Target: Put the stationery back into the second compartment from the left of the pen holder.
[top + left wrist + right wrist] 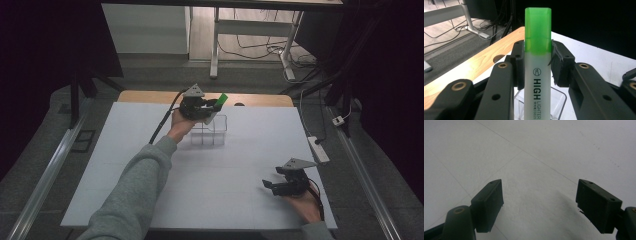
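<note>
We read "HIGH" in bold black capitals running lengthwise on the white barrel of the highlighter [537, 82], with "LIGHTER" in thinner letters beside it. A small round logo sits above the word. Tiny print under it is too small to read.

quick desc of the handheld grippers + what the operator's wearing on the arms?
Both grippers are black with two blocky jaws, brass-coloured pivot pins and screw holes. The left gripper and right gripper each carry a grey three-cornered plate on top. A black cable trails from the left one. Left sleeve is grey knit.
</note>
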`<action>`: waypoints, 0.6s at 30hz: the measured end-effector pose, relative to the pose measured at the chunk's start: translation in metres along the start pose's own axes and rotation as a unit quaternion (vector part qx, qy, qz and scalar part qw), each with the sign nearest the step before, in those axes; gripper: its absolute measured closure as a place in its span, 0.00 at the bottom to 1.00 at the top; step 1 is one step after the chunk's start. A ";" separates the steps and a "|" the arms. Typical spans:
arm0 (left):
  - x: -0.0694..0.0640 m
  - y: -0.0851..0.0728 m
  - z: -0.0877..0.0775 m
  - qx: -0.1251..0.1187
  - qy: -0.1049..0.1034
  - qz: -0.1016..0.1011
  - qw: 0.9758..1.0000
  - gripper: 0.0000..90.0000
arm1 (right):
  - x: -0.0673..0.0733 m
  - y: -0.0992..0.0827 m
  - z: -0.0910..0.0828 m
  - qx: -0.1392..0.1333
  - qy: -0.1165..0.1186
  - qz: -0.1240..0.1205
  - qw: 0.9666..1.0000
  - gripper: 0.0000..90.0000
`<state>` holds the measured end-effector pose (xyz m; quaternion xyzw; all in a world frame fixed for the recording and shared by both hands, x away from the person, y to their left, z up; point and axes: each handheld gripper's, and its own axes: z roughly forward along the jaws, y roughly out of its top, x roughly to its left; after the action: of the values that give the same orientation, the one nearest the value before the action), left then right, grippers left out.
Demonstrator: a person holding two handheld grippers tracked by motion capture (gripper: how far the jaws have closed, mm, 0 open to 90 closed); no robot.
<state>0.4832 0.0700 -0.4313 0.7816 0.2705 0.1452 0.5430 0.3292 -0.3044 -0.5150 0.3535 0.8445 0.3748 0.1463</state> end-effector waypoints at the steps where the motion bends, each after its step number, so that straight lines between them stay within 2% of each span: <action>1: 0.000 -0.001 0.001 0.000 -0.001 -0.001 1.000 0.73 | 0.000 0.000 0.000 -0.001 0.000 0.000 1.000 0.24; 6: 0.002 -0.004 0.003 0.008 0.001 -0.002 1.000 0.72 | -0.001 -0.001 0.001 -0.001 0.001 0.001 1.000 0.24; 10: 0.002 -0.004 -0.001 0.003 0.002 -0.001 1.000 0.59 | -0.001 -0.001 0.000 -0.002 0.001 0.001 1.000 0.24; 18: 0.002 -0.001 -0.013 0.020 -0.008 -0.004 1.000 0.52 | 0.000 0.000 0.000 0.000 0.001 -0.001 1.000 0.24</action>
<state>0.4777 0.0819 -0.4279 0.7923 0.2718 0.1315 0.5302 0.3290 -0.3041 -0.5152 0.3528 0.8449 0.3747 0.1458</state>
